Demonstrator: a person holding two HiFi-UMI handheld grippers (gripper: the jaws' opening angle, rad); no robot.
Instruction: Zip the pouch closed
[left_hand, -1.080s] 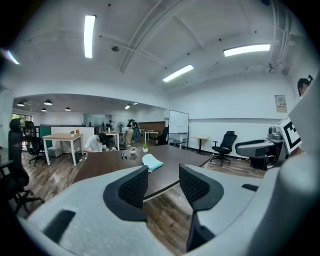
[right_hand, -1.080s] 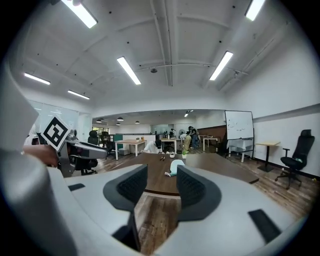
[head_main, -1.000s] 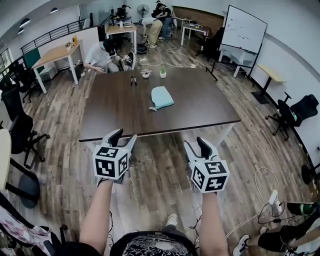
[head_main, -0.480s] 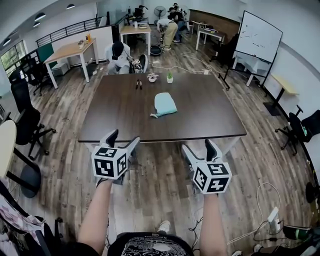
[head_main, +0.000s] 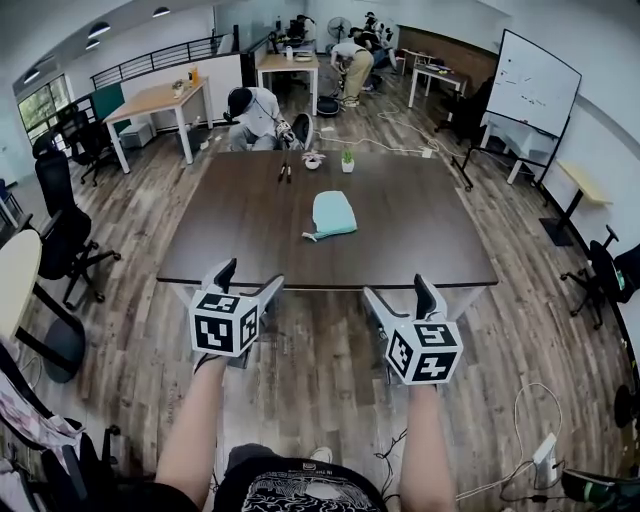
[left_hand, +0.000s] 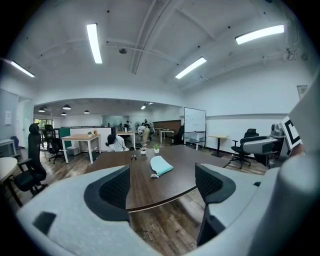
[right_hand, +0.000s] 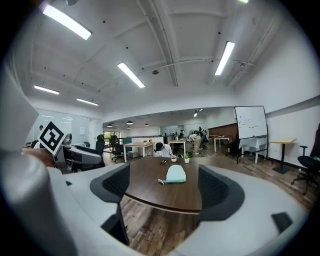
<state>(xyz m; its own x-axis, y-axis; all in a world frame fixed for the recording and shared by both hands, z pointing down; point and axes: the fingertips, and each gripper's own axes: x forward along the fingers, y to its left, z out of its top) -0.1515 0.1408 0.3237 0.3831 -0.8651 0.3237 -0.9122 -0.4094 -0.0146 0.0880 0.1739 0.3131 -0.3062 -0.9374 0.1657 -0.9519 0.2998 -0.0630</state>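
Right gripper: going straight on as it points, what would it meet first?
Probably the near edge of the table, with the pouch beyond. The right gripper, jaws just opening, holds nothing.

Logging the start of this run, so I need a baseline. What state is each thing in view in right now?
pouch: lying flat on the table, untouched; zip too small to read.
left tongs: open, just been opening, nothing between them.
right tongs: open, just been opening, nothing between them.
potted plant: upright near the table's far edge.
two pens: lying side by side near that edge.
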